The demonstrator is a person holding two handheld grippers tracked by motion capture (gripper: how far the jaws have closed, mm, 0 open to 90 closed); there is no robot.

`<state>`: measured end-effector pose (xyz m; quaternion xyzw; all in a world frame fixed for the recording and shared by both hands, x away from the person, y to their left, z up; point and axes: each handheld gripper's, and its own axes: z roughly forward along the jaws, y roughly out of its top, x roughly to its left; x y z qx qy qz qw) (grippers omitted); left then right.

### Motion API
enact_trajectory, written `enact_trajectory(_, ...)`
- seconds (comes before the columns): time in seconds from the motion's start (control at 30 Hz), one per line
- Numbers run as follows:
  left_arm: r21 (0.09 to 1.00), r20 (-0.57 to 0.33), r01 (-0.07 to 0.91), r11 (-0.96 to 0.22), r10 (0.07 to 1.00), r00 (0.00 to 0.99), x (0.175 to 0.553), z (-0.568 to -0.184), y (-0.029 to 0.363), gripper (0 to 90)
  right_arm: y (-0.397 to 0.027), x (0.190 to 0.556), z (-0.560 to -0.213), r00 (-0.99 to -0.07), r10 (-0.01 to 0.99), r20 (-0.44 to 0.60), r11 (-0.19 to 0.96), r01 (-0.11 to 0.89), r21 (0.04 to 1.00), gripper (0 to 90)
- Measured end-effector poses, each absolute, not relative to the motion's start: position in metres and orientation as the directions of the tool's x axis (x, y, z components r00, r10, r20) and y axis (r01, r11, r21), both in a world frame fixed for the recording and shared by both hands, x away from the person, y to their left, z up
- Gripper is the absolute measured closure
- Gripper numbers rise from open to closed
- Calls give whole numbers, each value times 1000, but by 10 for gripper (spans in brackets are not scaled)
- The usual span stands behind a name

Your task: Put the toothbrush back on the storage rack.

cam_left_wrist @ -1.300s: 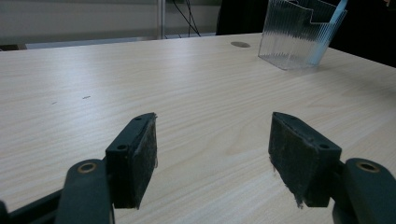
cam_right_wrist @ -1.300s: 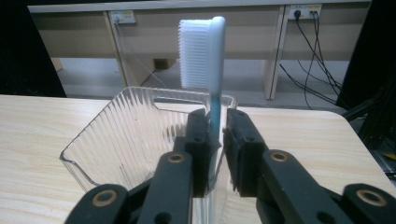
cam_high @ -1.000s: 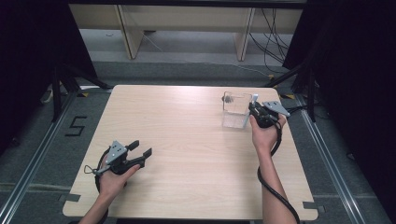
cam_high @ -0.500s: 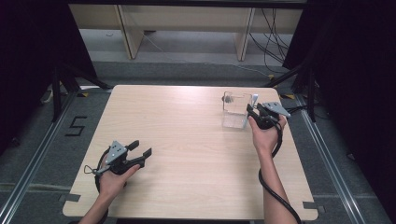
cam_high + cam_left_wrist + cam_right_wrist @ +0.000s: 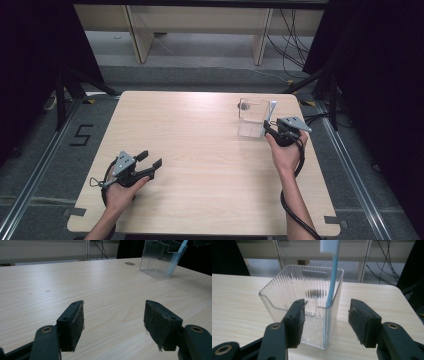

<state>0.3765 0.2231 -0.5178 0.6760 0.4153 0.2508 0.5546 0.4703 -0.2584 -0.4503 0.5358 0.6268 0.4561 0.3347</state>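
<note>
Standing toothbrush (image 5: 332, 277) in clear holder (image 5: 287, 290), just beyond right gripper (image 5: 325, 321)

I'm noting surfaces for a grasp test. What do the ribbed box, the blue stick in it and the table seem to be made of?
The ribbed box looks like clear, glossy plastic: the table shows through its fluted walls. The blue stick seems smooth plastic with a white head, possibly a toothbrush; its top is cut off. The table looks like light wood or wood-grain laminate, matte.

A dark "5" is marked on the grey floor (image 5: 50, 150) left of the table (image 5: 200, 150).
</note>
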Motion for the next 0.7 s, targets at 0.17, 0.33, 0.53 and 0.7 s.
enact_trajectory(0.17,962,-125,271,-28,838,531,377,-518,223,323,-260,460,-453,-218,974,70,22,396,918,465)
enact_trajectory(0.33,960,-125,279,-30,844,521,376,-517,225,324,-261,450,-453,-221,972,75,18,392,920,461)
enact_trajectory(0.53,960,-126,280,-29,845,520,376,-518,226,324,-262,439,-455,-252,965,70,39,403,914,453)
enact_trajectory(0.7,963,-128,270,-21,842,524,377,-518,227,324,-261,427,-459,-267,962,56,62,413,908,450)
